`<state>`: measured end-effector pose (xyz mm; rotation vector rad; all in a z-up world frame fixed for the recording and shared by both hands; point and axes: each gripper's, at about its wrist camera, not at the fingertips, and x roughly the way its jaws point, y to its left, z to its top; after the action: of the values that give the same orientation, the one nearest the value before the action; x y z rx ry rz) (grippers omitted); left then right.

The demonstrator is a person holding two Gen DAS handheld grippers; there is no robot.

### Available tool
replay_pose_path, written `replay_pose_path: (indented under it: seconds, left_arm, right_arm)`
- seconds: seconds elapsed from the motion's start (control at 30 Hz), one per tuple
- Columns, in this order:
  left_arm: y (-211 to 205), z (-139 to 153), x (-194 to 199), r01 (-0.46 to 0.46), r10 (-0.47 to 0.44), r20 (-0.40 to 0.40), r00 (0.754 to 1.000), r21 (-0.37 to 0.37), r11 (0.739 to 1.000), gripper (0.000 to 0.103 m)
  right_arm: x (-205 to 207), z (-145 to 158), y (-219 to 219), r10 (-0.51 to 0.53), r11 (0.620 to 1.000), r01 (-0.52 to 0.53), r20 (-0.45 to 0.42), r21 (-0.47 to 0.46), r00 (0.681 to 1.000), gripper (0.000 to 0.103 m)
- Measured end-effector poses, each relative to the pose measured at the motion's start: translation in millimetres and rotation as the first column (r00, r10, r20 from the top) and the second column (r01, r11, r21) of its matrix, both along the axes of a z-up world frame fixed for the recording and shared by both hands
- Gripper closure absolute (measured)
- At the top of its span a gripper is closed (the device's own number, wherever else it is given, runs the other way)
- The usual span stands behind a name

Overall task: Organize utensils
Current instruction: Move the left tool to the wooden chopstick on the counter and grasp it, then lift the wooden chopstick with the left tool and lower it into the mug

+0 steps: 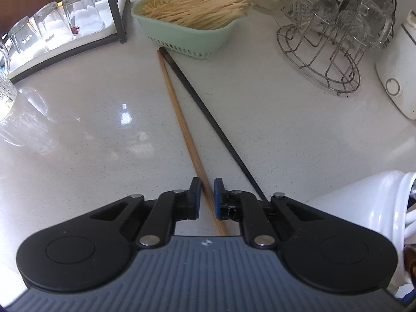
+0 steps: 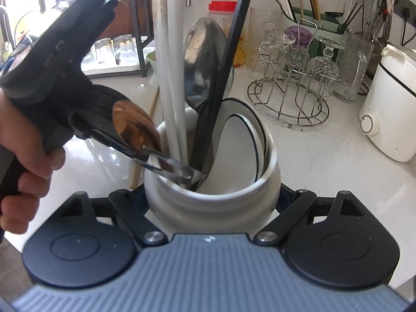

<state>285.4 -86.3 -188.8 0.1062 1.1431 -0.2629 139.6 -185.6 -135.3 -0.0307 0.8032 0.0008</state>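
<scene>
A wooden chopstick and a black chopstick lie crossed on the white counter. My left gripper is low over them, its jaws slightly apart around the wooden chopstick's near end, not clearly clamped. My right gripper has its fingers spread around a white ceramic utensil holder and holds it; the fingertips are hidden behind it. The holder contains a steel spoon, white spoons, white chopsticks, a black chopstick and a brown spoon. The holder also shows in the left wrist view.
A green basket of dry noodles sits beyond the chopsticks. A wire glass rack stands at right, a white appliance beside it. Upturned glasses sit on a shelf at left. The left gripper's body and hand are left of the holder.
</scene>
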Motion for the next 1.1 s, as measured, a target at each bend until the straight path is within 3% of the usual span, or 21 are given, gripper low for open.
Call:
replay_pose_path:
  seconds: [0.27, 0.57, 0.83, 1.1]
  left_arm:
    - [18.8, 6.9, -24.2, 0.018, -0.018, 0.009, 1.0, 0.019, 1.0, 0.095]
    - [54.9, 27.3, -64.6, 0.037, -0.036, 0.023, 0.999, -0.019, 0.999, 0.096]
    - [54.0, 22.9, -86.2, 0.108, -0.108, -0.021, 0.994, 0.023, 0.994, 0.096]
    - [55.4, 11.3, -81.1, 0.139, -0.137, -0.086, 0.987, 0.027, 0.99, 0.095]
  right_arm:
    - [-0.3, -0.5, -0.7, 0.018, 1.0, -0.018, 0.015, -0.001, 1.0, 0.012]
    - [-2.1, -1.5, -2.3, 0.06, 0.998, -0.06, 0.031, 0.0, 0.998, 0.011]
    - [-2.3, -1.3, -3.4, 0.08, 0.997, -0.081, 0.033, 0.001, 0.996, 0.011]
    - [-1.4, -0.8, -4.3, 0.096, 0.995, -0.096, 0.03, 0.004, 0.995, 0.012]
